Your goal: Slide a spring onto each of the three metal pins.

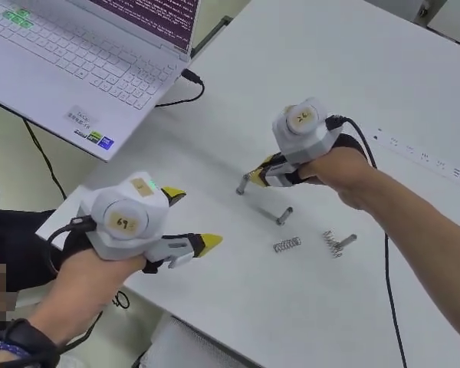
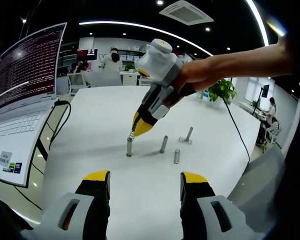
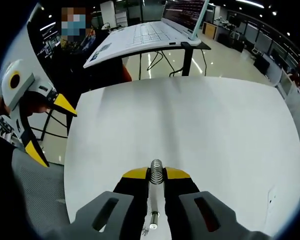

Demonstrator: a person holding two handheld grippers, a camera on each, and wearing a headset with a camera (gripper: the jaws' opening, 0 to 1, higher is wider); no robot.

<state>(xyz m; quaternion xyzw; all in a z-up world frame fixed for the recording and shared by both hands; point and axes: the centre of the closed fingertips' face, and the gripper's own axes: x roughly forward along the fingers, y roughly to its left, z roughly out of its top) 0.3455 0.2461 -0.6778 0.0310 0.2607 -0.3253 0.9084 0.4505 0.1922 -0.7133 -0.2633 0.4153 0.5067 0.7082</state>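
**Spring** (image 3: 156, 171): clenched between the yellow tips of the right claw (image 3: 156, 175), its lower end meeting the top of an upright pin (image 1: 241, 184).

**Second pin** (image 1: 284, 216): just beside the first and bare.

**Loose spring** (image 1: 287, 244): lies flat near the second pin.

**Third pin** (image 1: 346, 241): farther right, with a coil (image 1: 331, 244) around its lower end.

**Left claw** (image 1: 192, 218): released, tips spread wide, nothing between them. It is held at the counter's near edge, well apart from the pins.

**Counter** (image 1: 330, 77): white, smooth and matte.

**Other items on the counter:**
- An open white laptop (image 1: 100, 46) at the far left, with a black cable plugged in.
- A white power strip (image 1: 422, 153) at the right.

**Room:** an open office with strip ceiling lights, a ceiling air vent (image 2: 186, 11), a potted plant (image 2: 222, 90) and distant desks with people.
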